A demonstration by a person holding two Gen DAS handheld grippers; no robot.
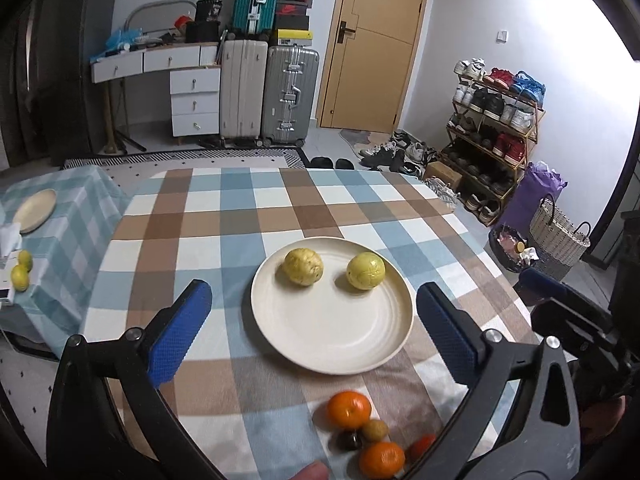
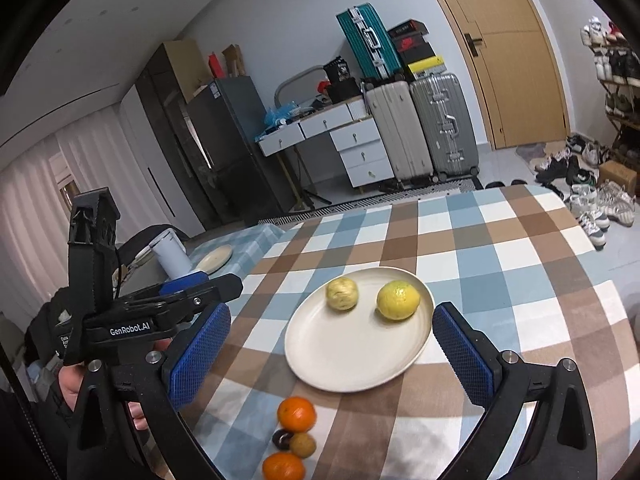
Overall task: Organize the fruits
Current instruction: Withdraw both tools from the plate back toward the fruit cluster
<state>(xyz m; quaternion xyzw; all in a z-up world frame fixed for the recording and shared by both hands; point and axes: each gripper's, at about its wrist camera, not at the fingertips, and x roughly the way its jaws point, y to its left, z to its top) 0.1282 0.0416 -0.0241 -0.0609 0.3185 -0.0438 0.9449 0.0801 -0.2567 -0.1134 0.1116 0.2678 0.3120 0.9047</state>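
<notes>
A: Jaws first; how do they stand?

B: Both pairs are spread wide with nothing between them; the left gripper (image 1: pixel 314 334) hangs over the near side of the plate (image 1: pixel 320 344), and the right gripper (image 2: pixel 332 354) likewise frames that plate (image 2: pixel 348 364) between its blue pads (image 2: pixel 200 356).

A: And the fruit?

B: Two pieces lie on the far half of the plate, apart from each other; a dull, rough yellow fruit (image 1: pixel 303 267) on the left and a brighter lemon (image 1: pixel 365 271) on the right; the right wrist view shows the same pair, rough fruit (image 2: pixel 341 294) left, lemon (image 2: pixel 398 301) right.

A: Anything off the plate?

B: A small cluster on the cloth (image 1: pixel 208 216) just near of the plate; an orange (image 1: pixel 349 409) nearest the rim, behind it a small tan fruit (image 1: pixel 374 430) touching a dark fruit (image 1: pixel 349 441), then a second orange (image 1: pixel 381 459) at the near edge of the left view; a small red-orange piece (image 1: pixel 422 445) sits to the right, partly hidden by the gripper's arm.

A: What else is there?

B: A side table on the far left carries a second plate (image 1: pixel 35 210) and two limes (image 1: pixel 21 270); in the right wrist view the left gripper (image 2: pixel 188 292) shows at the left, seen from the side.
</notes>
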